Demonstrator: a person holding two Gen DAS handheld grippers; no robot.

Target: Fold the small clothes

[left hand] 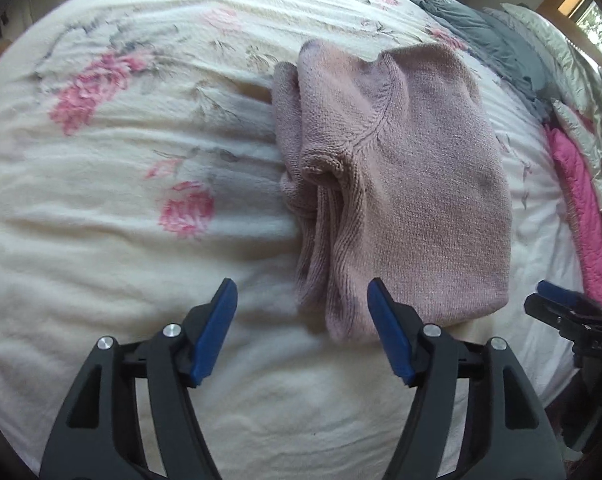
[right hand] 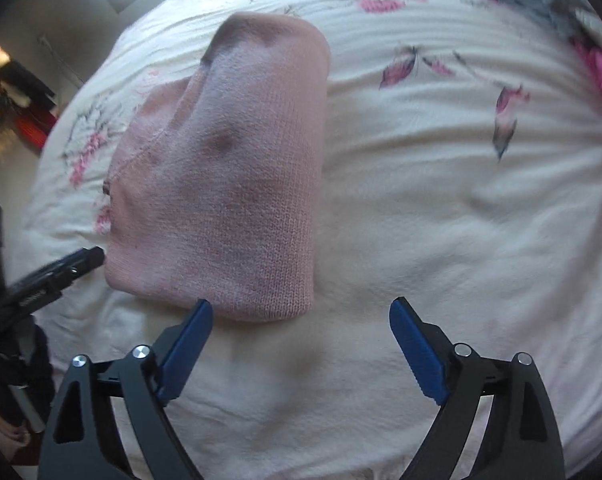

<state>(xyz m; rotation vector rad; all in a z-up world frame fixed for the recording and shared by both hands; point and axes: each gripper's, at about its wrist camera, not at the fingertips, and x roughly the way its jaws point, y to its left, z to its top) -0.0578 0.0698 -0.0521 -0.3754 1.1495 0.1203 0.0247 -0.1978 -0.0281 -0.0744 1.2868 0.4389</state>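
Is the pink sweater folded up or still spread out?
Folded. The pink sweater lies in a compact stack on the bed, with layers showing along its left edge. Neither open gripper holds it.

One folded pink knit garment (left hand: 413, 184), two grippers, left (left hand: 303, 308) and right (right hand: 301, 320), one floral bedspread (left hand: 121, 200)

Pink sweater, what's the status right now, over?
Both hand-held grippers, left and right, open and empty. Pink sweater folded on floral bedspread. Nothing in the way.
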